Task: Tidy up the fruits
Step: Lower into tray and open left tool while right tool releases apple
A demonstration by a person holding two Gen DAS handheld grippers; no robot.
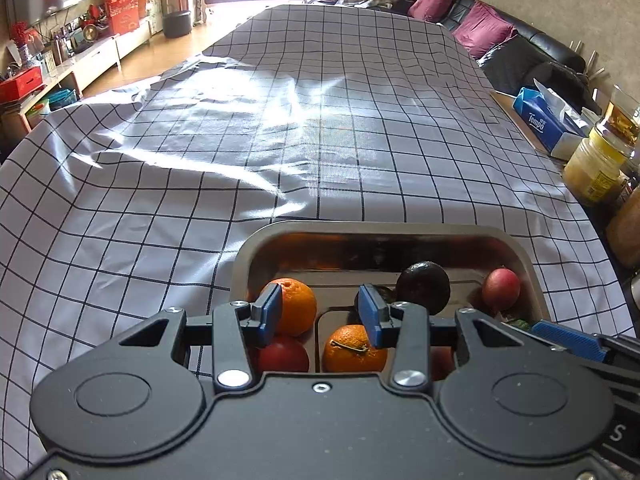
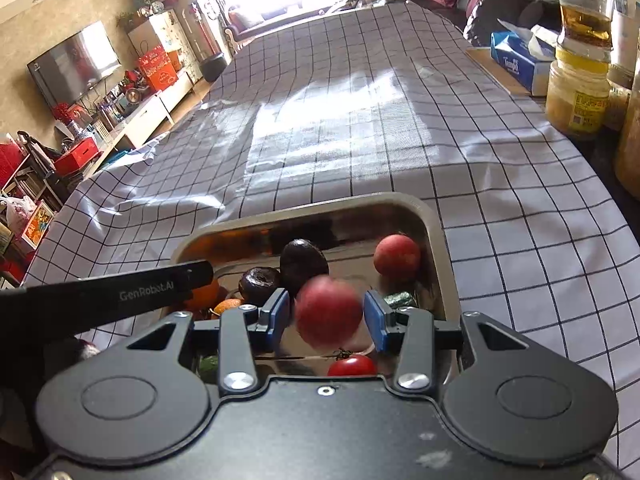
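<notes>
A metal tray (image 1: pixel 532 264) on the checked tablecloth holds fruit. In the left wrist view I see an orange (image 1: pixel 296 304), a second orange (image 1: pixel 352 350), a red fruit (image 1: pixel 282 354), a dark avocado (image 1: pixel 424 286) and a red fruit (image 1: pixel 500 286) at the right. My left gripper (image 1: pixel 320 314) is open and empty above the oranges. In the right wrist view my right gripper (image 2: pixel 326 318) is open, with a blurred red fruit (image 2: pixel 328 312) between its fingers, not gripped. The tray (image 2: pixel 436 240) also holds an avocado (image 2: pixel 302 262), a dark fruit (image 2: pixel 260 282), a red fruit (image 2: pixel 396 256) and a cherry tomato (image 2: pixel 352 366).
A blue tissue box (image 1: pixel 548 124) and jars (image 1: pixel 596 168) stand at the table's right edge; they also show in the right wrist view (image 2: pixel 580 96). The left gripper's body (image 2: pixel 108 292) crosses the tray's left side. The checked cloth (image 1: pixel 320 120) stretches far ahead.
</notes>
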